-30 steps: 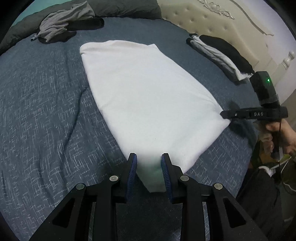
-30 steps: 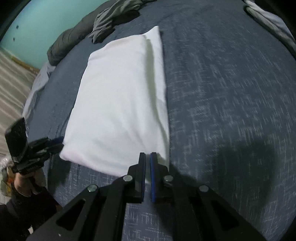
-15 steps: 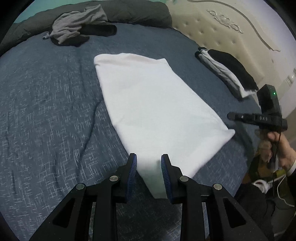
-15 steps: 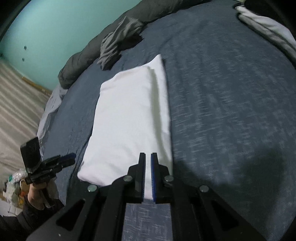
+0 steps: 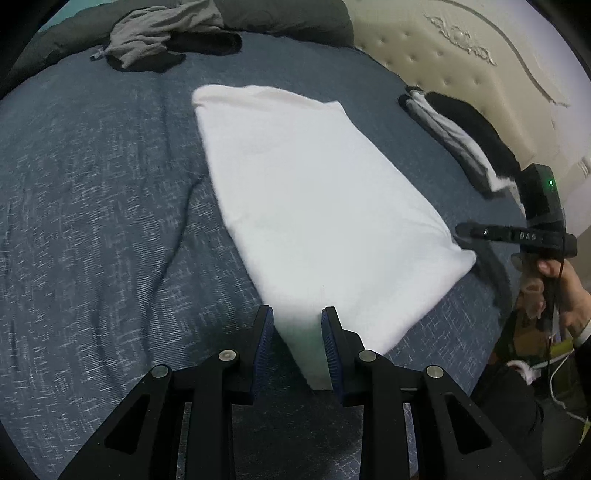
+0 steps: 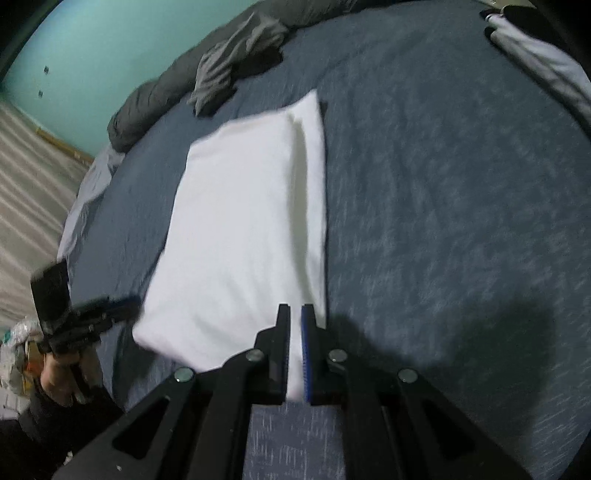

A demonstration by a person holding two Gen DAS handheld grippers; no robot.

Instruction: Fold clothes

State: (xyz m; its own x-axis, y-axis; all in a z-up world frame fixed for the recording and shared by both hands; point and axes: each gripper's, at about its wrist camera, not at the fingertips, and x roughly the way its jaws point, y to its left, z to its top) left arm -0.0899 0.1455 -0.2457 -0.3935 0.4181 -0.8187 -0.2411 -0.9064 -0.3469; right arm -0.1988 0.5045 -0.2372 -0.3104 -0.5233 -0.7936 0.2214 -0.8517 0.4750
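We hold the near end of the white cloth [image 5: 314, 206] by its two corners: our left gripper [image 5: 297, 345] clenched on a thick fold of one corner, our right gripper [image 6: 295, 350] pinched nearly flat on the other. From the fingers the cloth runs straight away across the bed [image 5: 92, 221], its long axis pointing toward the grey heap [image 5: 155, 33] at the far edge. Both hands sit equally near, one at each corner. We judge the coming fold must carry this near edge along that axis to the far one.
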